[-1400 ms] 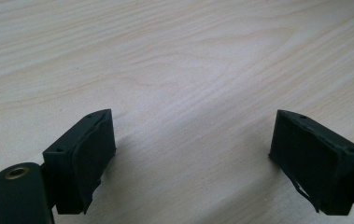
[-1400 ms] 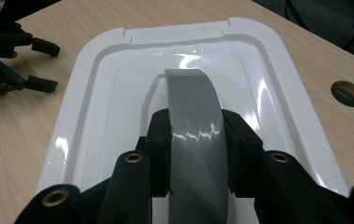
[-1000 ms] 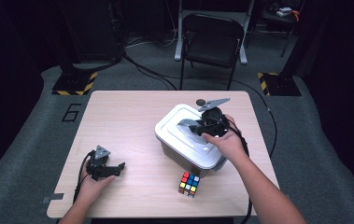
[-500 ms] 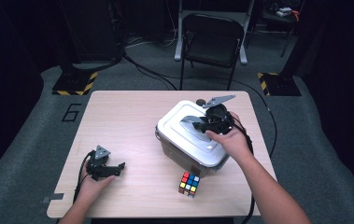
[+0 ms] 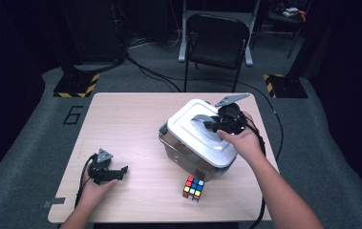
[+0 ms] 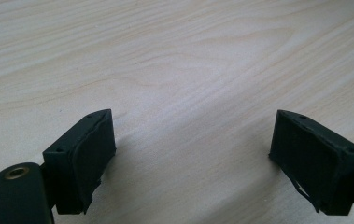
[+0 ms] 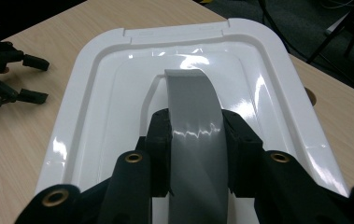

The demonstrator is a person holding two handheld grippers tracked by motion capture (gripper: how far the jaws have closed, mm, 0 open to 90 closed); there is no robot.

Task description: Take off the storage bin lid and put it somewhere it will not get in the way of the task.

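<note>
Grey handle point(image 5: 202, 120) tops a white-lidded box point(image 5: 188, 157) at the desk's point(image 5: 131, 124) three o'clock; right tongs point(image 5: 210, 126) clamp it, and a cube point(image 5: 194, 188) lies at five. Left tongs point(image 6: 193, 154) gape wide over bare wood. Right tongs point(image 7: 195, 154) squeeze the handle point(image 7: 195, 135) above the lid point(image 7: 95, 102).

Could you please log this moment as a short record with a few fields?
surface: wooden table
main item: clear storage box with white lid, tilted
right hand-held gripper: shut on the lid's grey handle
left hand-held gripper: open, holding nothing, resting on the table
other item: colour cube in front of the box, untouched
</note>
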